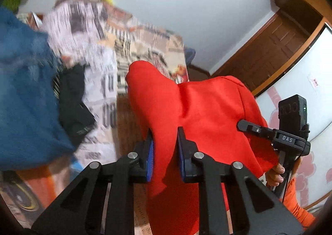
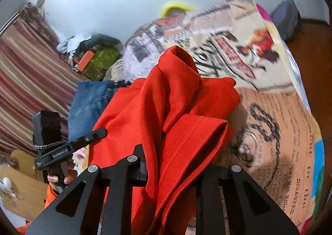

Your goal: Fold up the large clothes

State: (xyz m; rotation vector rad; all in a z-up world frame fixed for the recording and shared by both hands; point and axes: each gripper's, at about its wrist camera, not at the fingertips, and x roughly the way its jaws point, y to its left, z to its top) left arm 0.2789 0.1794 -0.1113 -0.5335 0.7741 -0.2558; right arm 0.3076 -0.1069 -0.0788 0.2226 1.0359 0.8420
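Note:
A large red garment (image 1: 197, 106) hangs bunched between both grippers, lifted above the bed. My left gripper (image 1: 165, 137) is shut on a fold of it between its blue pads. My right gripper (image 2: 176, 160) is shut on a hemmed edge of the same garment (image 2: 161, 98); the cloth hides its right finger. The right gripper also shows in the left wrist view (image 1: 269, 133), beside the cloth. The left gripper also shows in the right wrist view (image 2: 83, 141), at the cloth's left edge.
The bed has a newspaper-print sheet (image 2: 280, 123). A blue fleece (image 1: 25, 89) and a black garment (image 1: 74, 106) lie at the left. Blue jeans (image 2: 89, 102) lie behind the red cloth. A clutter pile (image 2: 93, 56) sits by the striped curtain (image 2: 27, 81). A wooden door (image 1: 276, 48) stands at the right.

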